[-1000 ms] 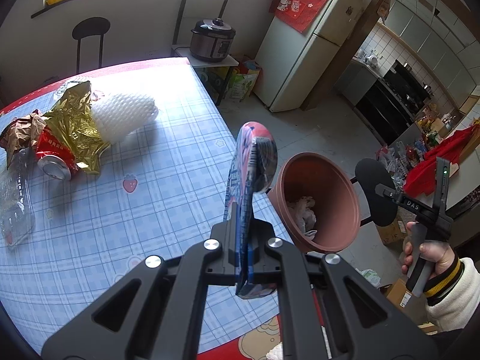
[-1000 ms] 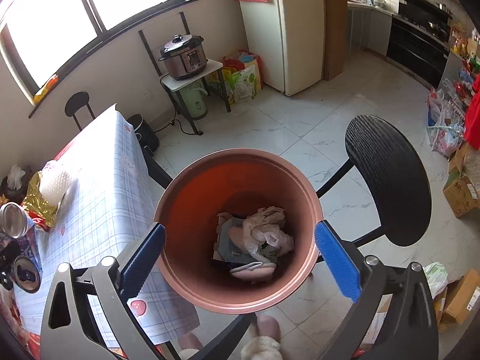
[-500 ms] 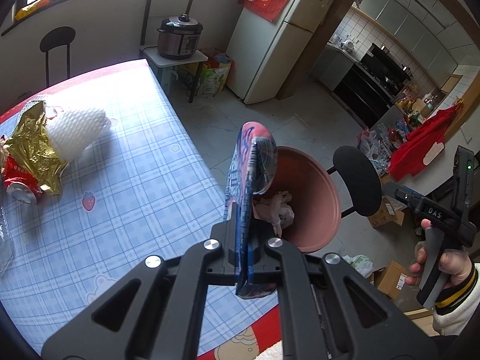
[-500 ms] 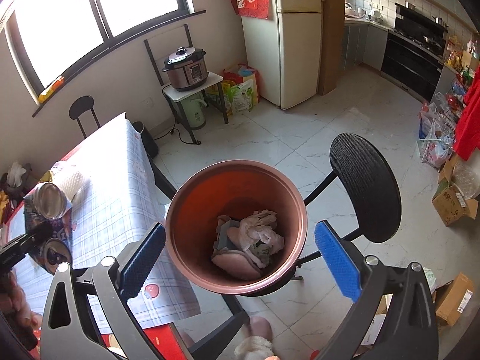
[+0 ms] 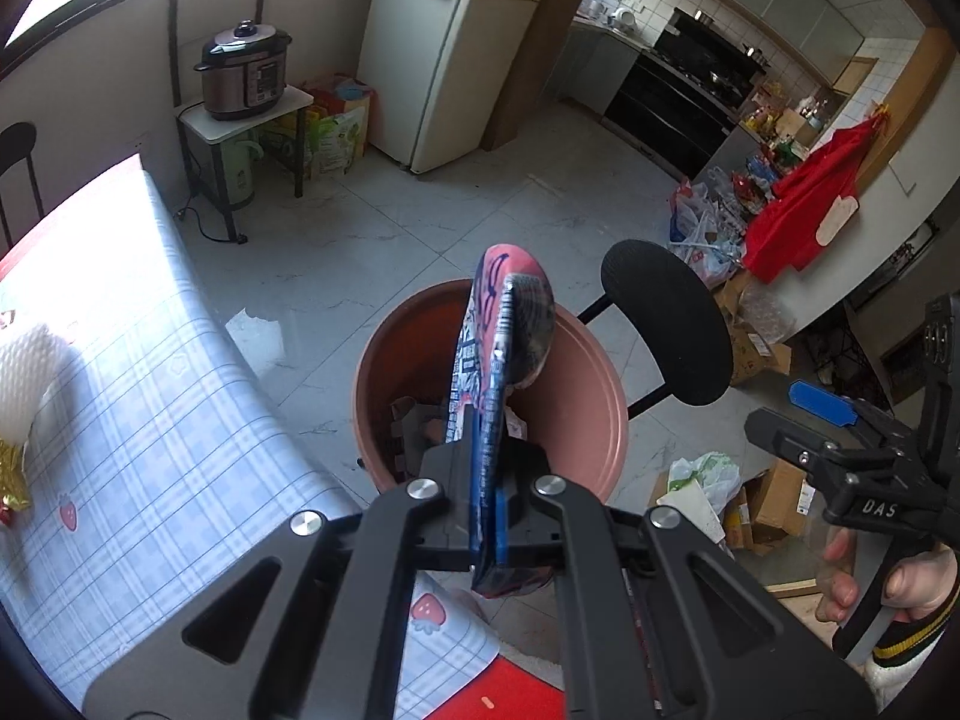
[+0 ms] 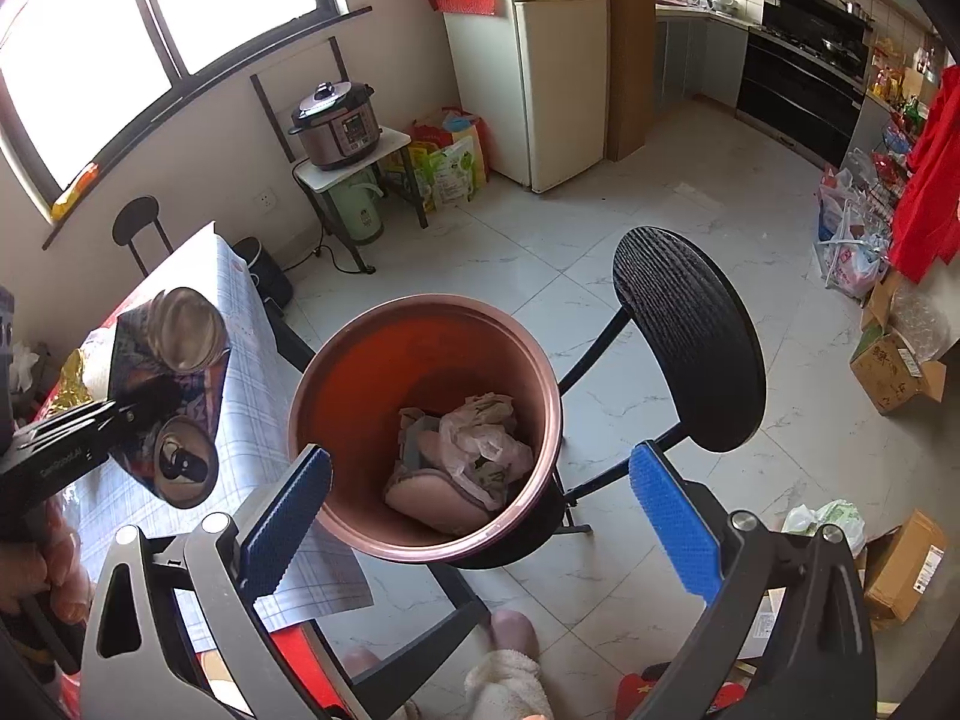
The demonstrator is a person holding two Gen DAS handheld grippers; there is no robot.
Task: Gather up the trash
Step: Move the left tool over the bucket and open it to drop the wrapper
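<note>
My left gripper [image 5: 489, 474] is shut on a crushed blue-and-red drink can [image 5: 501, 372] and holds it over the near rim of the brown trash bin [image 5: 594, 372]. In the right wrist view the can [image 6: 174, 402] hangs at the left, beside the bin [image 6: 336, 372], over the table edge. The bin stands on a black stool and holds crumpled paper and wrappers [image 6: 468, 456]. My right gripper [image 6: 474, 498] is open and empty, its blue pads [image 6: 672, 504] either side of the bin's near rim, above it.
The table with a blue checked cloth [image 5: 132, 420] is at the left, with a white foam net [image 5: 30, 372] and gold foil [image 5: 12, 474] on it. A black stool [image 6: 690, 336] stands right of the bin. Cardboard boxes and bags lie on the floor at right.
My left gripper has carried the can rightward from over the table to the bin's rim. The right gripper has drawn back and risen a little; it stays open.
</note>
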